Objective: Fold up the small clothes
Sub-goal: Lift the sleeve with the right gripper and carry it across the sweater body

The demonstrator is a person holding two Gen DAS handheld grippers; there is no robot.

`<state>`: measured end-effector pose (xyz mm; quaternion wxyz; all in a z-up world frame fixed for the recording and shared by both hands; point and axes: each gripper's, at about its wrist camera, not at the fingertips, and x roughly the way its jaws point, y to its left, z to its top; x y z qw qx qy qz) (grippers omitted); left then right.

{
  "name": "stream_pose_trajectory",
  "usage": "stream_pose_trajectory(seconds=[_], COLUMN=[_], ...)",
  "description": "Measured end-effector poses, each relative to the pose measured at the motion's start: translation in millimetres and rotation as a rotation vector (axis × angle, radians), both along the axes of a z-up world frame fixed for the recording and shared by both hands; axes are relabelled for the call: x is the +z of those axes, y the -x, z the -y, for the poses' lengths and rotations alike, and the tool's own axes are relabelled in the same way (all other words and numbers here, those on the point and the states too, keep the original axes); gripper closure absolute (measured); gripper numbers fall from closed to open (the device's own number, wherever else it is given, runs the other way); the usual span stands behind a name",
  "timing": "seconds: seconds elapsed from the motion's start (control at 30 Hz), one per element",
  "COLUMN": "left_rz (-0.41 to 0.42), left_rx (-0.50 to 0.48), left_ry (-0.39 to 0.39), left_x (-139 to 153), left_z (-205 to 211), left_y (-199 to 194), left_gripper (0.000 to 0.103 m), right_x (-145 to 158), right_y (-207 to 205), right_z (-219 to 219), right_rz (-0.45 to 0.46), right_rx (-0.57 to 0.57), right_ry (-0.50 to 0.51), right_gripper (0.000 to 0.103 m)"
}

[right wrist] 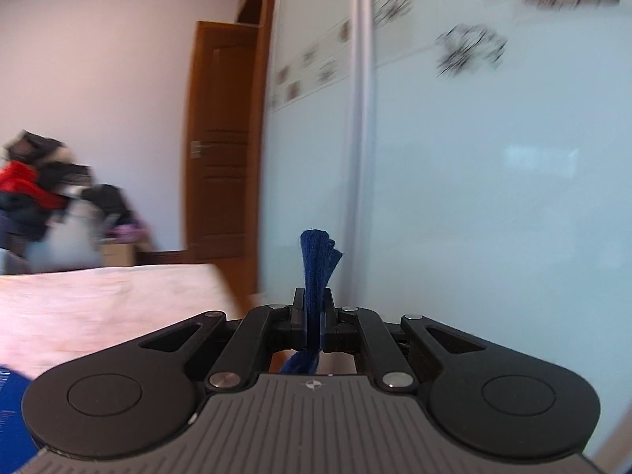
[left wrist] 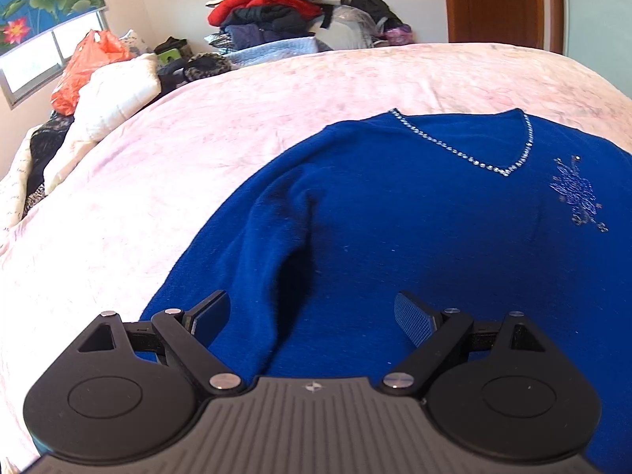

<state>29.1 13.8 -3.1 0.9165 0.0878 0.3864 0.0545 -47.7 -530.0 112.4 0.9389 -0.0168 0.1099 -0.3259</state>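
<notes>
Blue sweater [left wrist: 395, 217] bears no legible writing; right hand-held gripper [right wrist: 314, 312] pinches its fabric, left hand-held gripper [left wrist: 312, 316] gapes wide

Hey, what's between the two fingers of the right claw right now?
A bunched strip of the blue sweater, pinched between the shut fingers of the right claw. That shows in the right wrist view.

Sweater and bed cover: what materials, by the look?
Sweater: looks like soft knit, matte blue with fine fuzz; shiny bead-like trim along the neckline. Bed cover: probably plush fleece, pale pink, mottled nap with no sheen. Neither is certain from looks.
</notes>
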Motion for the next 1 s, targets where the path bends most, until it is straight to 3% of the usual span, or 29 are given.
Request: stream_pose_trajectory(seconds=[0.17, 0.47, 0.7, 0.87, 1.0], left_rz=[-0.004, -0.022, -0.037, -0.036, -0.038], left_rx=[0.004, -0.006, -0.002, -0.001, 0.000], left_ry=[0.007, -0.002, 0.007, 0.007, 0.007], left_x=[-1, -7, -12, -12, -12], left_z=[-1, 3, 1, 0, -1], left_y=[-1, 0, -1, -3, -5], left_gripper=[0.012, 0.012, 0.012, 0.012, 0.012], right_x=[3, -7, -35, -63, -73], right_y=[-1, -37, -65, -83, -97], right_z=[-11, -134, -226, -266, -298], right_rz=[0.022, 0.033, -0.022, -0.070, -0.107], right_rx=[-0.009, 0.315, 0.530, 0.627, 0.686], right_ry=[0.020, -0.023, -0.125, -0.268, -0.295], right_gripper=[0.095, 0.095, 0.095, 0.095, 0.095])
